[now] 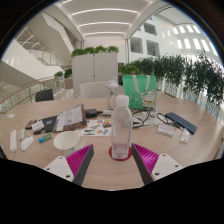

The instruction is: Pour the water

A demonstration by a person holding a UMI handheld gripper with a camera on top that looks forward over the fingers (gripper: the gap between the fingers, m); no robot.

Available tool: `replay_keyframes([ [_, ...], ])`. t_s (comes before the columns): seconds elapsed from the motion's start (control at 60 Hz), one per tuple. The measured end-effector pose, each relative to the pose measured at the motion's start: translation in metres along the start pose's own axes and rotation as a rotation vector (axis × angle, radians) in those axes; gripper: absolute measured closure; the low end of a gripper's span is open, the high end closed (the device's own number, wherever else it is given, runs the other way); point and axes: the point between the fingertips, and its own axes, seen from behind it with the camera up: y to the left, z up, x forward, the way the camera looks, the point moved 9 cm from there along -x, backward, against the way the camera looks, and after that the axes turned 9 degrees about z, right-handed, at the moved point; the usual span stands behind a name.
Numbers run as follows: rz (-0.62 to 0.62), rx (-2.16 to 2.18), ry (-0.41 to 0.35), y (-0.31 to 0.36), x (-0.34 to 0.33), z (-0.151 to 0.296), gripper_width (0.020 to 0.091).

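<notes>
Gripper [113, 160] open around clear ribbed plastic bottle [121, 128].

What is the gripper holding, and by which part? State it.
Nothing is held. The water bottle stands on the table between and just ahead of the open fingers, with a gap at each side.

A clear plastic water bottle with a white cap [120, 128] stands upright on the round pale wooden table [170, 150], between the gripper [113, 158]'s two spread fingers with a gap at either side. Left of the bottle sits a small white bowl [66, 141], with an open laptop [69, 119] behind it, and to the right a dark flat case [182, 122] lies near the table's far edge. Beyond the table a translucent green bag [139, 90] stands before a row of potted green plants [185, 75].
</notes>
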Motion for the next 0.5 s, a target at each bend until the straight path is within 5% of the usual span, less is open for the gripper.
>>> replay_keyframes([
  [0.5,-0.117,0.013,-0.091,0.146,-0.244,0.050,0.0267],
])
